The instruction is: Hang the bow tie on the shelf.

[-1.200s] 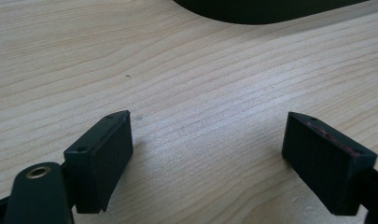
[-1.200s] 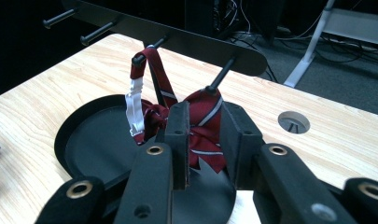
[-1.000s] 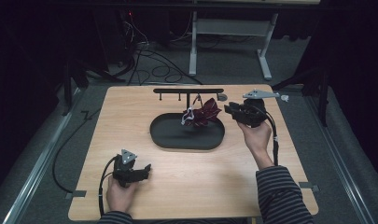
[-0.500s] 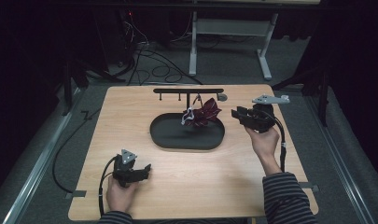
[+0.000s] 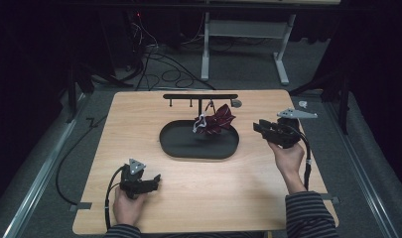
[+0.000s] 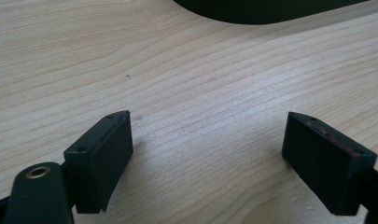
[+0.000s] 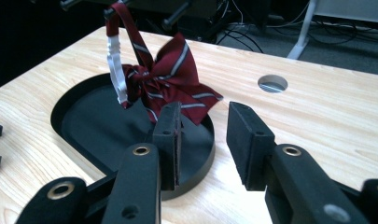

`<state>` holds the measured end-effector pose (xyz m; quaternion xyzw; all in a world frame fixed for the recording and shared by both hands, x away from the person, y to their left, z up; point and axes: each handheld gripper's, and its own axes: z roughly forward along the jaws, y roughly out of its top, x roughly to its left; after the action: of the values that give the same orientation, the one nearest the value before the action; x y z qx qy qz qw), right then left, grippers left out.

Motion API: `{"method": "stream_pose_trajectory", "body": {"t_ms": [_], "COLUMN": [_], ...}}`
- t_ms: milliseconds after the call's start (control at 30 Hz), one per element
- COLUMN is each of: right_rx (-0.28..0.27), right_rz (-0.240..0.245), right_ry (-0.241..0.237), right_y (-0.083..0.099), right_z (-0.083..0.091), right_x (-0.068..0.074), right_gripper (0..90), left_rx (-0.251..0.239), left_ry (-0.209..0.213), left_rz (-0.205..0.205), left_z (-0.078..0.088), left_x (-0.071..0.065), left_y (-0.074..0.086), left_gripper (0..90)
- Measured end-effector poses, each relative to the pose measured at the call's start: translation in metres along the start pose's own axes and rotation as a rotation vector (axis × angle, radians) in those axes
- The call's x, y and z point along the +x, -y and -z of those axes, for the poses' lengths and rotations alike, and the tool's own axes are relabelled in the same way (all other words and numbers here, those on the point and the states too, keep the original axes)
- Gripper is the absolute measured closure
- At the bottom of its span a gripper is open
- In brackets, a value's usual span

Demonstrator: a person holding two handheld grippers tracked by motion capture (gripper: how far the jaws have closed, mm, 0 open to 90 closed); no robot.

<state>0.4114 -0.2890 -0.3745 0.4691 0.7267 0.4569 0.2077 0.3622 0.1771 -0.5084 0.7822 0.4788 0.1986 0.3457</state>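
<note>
Bow tie [image 7: 170, 79] hanging upright from rack [image 5: 200, 96]

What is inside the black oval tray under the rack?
The black oval tray has the lower part of the striped red bow tie above it, hanging from the rack. The tray floor behind the bow is covered, so unseen.

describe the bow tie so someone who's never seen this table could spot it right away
Start at the light wooden table and find the black oval tray near its middle, with a black hook rack standing over its far edge. The bow tie hangs by its strap from that rack, over the tray. It is dark red with thin pale stripes, the one coloured, soft thing among black hardware.
</note>
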Motion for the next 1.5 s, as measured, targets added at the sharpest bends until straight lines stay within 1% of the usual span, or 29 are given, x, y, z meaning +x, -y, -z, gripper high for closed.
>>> {"method": "stream_pose_trajectory", "body": {"t_ms": [500,833,933,1067,1500], "right_rx": [0.002,0.022,0.035,0.056,0.076], "right_rz": [-0.061,-0.066,-0.07,-0.061,-0.075], "right_ry": [0.001,0.008,0.017,0.036,0.056], "right_y": [0.03,0.048,0.054,0.063,0.087], "right_z": [0.006,0.004,0.003,0.0,-0.003], "right_x": [-0.011,-0.012,-0.012,-0.012,-0.012], "right_gripper": [67.3,67.1,67.1,67.1,67.2], "left_rx": [0.002,0.0,0.0,0.0,0.0], "left_ry": [0.0,0.0,0.0,0.0,0.0], "left_rz": [0.0,0.0,0.0,0.0,0.0], "left_z": [0.0,0.0,0.0,0.0,0.0], "left_x": [0.0,0.0,0.0,0.0,0.0], "left_y": [0.0,0.0,0.0,0.0,0.0], "left_gripper": [16.7,16.6,16.6,16.7,16.7]}}
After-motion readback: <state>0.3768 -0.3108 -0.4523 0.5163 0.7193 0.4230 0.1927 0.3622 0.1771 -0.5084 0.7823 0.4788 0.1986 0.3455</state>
